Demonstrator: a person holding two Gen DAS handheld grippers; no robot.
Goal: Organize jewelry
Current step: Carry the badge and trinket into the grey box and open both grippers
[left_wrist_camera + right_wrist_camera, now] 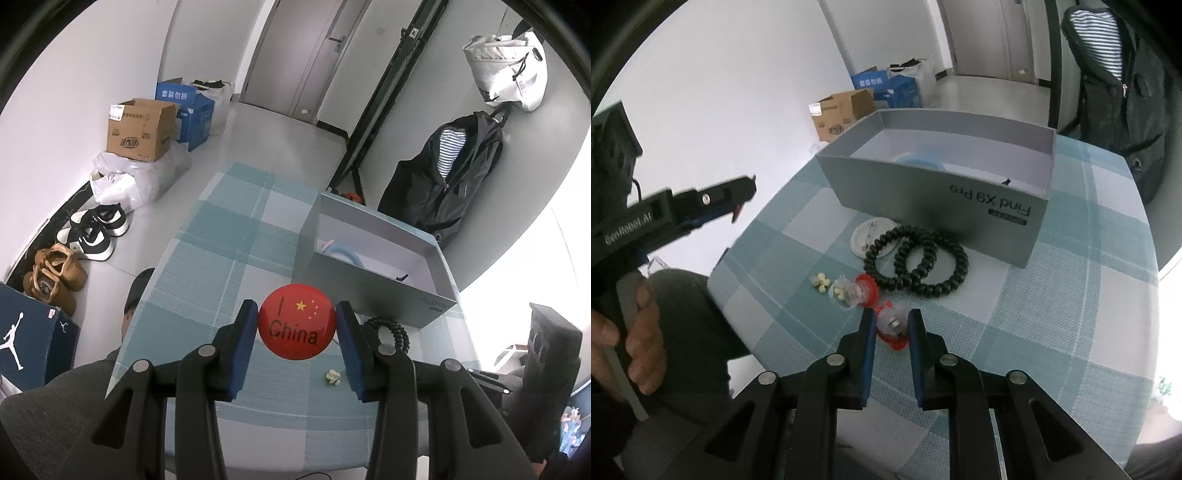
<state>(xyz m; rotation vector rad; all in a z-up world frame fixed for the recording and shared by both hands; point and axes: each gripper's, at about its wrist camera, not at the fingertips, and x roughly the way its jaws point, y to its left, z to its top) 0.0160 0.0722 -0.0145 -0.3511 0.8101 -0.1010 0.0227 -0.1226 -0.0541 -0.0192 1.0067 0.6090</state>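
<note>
My left gripper is shut on a round red pin badge printed "I China", held above the checked tablecloth, short of the grey box. It also shows from the side in the right wrist view. My right gripper is shut on a small red and clear hair ornament at the cloth. Beside it lie a second red and clear ornament, a small yellow flower clip, two black spiral hair ties and a white badge lying face down.
The grey box stands open on the table's far side, with a blue ring and a small dark piece inside. The tablecloth runs left of the box. Shoes, cartons and a hung jacket surround the table.
</note>
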